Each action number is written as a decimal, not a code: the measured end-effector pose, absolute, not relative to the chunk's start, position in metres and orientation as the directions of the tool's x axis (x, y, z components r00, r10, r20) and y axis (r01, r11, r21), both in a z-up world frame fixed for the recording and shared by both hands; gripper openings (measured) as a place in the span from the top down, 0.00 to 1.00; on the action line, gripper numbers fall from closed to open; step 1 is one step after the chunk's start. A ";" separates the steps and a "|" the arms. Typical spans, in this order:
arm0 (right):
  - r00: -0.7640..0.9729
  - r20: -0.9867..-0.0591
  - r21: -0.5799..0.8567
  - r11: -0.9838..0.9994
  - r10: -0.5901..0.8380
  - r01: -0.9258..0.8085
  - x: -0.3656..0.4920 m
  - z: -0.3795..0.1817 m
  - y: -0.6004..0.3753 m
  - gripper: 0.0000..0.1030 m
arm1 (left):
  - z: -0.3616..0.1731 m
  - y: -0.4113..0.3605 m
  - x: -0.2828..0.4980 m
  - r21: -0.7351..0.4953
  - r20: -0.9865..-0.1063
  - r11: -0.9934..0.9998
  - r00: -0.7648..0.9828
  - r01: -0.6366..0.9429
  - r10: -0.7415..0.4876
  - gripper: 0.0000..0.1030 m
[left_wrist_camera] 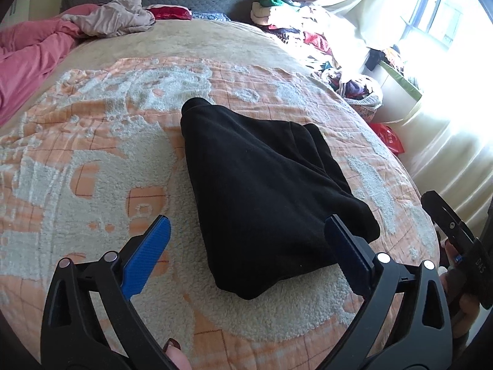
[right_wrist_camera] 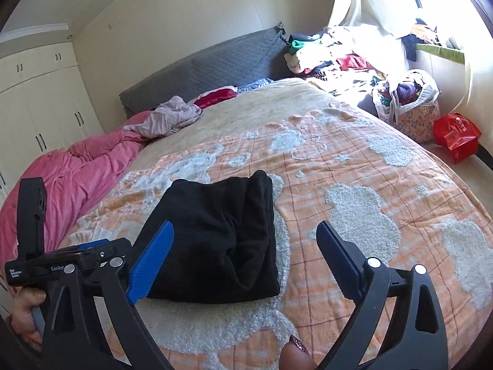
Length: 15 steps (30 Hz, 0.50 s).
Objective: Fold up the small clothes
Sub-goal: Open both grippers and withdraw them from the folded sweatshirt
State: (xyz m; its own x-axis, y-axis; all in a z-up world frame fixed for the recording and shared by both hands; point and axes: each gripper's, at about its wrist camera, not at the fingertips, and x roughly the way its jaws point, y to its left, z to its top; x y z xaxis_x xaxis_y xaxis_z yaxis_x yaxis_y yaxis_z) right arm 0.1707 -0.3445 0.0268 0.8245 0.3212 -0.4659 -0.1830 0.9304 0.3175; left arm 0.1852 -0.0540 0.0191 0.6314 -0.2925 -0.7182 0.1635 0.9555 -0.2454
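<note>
1. A black garment (left_wrist_camera: 265, 185), folded into a compact bundle, is lying on the orange-and-white blanket (left_wrist_camera: 92, 160) that is covering the bed, roughly at the blanket's middle.
2. The left gripper (left_wrist_camera: 248, 228) is hovering over the near end of the garment with its jaws standing wide apart; the blue pads (left_wrist_camera: 148, 256) are gripping nothing, and the right-hand pad is overlapping the garment's near corner in the left wrist view, though contact cannot be confirmed.
3. The right gripper (right_wrist_camera: 246, 237) is likewise showing jaws spread wide and holding nothing, positioned above the garment's near edge, with the cloth lying between and to the left of the fingers.
4. A pink quilt (right_wrist_camera: 77, 178) is bunching along the far left side of the bed, with a pale crumpled cloth (right_wrist_camera: 172, 117) resting at its upper end.
5. A grey headboard (right_wrist_camera: 209, 64) is standing behind the bed.
6. A heap of mixed clothing (right_wrist_camera: 332, 58) is lying beside the headboard near the curtain, and a red bag (right_wrist_camera: 456, 135) is sitting on the floor beside the bed.
</note>
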 end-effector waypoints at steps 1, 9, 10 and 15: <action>0.834 -0.452 0.311 0.932 0.316 -0.185 0.164 0.029 -0.344 0.05 | 0.022 -0.053 0.182 -0.241 -0.713 0.957 0.640 0.162 -0.288 0.09; 0.877 -0.384 0.257 0.945 0.291 -0.201 0.117 0.043 -0.335 0.05 | 0.039 -0.043 0.148 -0.220 -0.661 0.962 0.701 0.161 -0.268 0.09; 0.877 -0.385 0.252 0.947 0.288 -0.200 0.114 0.044 -0.333 0.05 | 0.040 -0.043 0.144 -0.218 -0.657 0.962 0.704 0.164 -0.269 0.09; 0.882 -0.389 0.205 0.959 0.264 -0.197 0.094 0.044 -0.323 0.05 | 0.038 -0.037 0.122 -0.188 -0.647 0.966 0.718 0.176 -0.257 0.09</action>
State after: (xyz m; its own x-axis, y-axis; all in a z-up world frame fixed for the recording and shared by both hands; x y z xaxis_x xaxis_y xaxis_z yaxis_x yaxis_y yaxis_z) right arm 0.0941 -0.3225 0.0438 0.8824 0.2641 -0.3893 -0.1965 0.9588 0.2050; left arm 0.1225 -0.0372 0.0380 0.7180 -0.2572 -0.6468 0.1764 0.9661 -0.1883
